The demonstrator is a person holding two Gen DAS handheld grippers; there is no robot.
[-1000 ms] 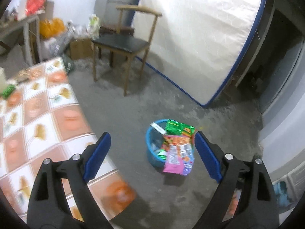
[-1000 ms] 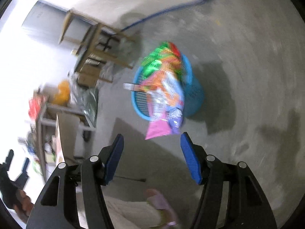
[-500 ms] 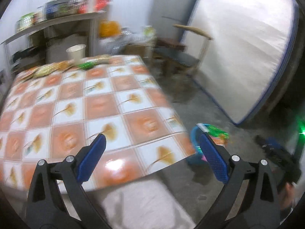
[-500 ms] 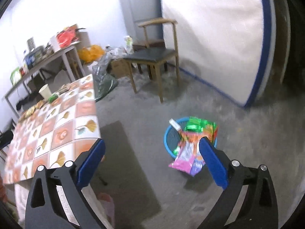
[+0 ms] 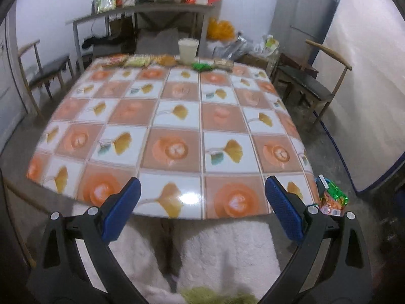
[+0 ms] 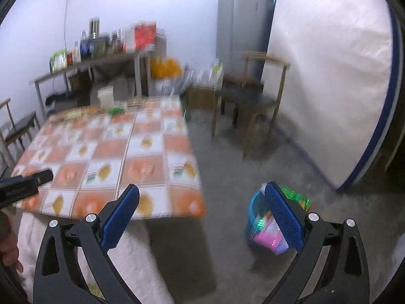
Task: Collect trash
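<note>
A blue trash basket (image 6: 254, 212) stuffed with bright wrappers (image 6: 268, 235) stands on the floor right of the table; its wrappers show in the left wrist view (image 5: 331, 198). Snack wrappers (image 5: 138, 60), a green wrapper (image 5: 202, 66) and a white cup (image 5: 188, 50) lie along the far edge of the tiled-pattern table (image 5: 177, 131). My left gripper (image 5: 202, 210) is open and empty over the table's near edge. My right gripper (image 6: 202, 212) is open and empty, above the floor between table and basket.
A wooden chair (image 6: 250, 98) stands right of the table, a mattress (image 6: 329, 76) leans on the wall, a fridge (image 6: 243, 25) is behind. A cluttered shelf (image 5: 152, 2) runs along the back wall. Another chair (image 5: 45, 68) stands at left. White fleece-clad legs (image 5: 227, 253) are below.
Both grippers have swung left from the basket toward the table. The left view now faces the table squarely; the right view now shows table and basket together. Both stay open.
</note>
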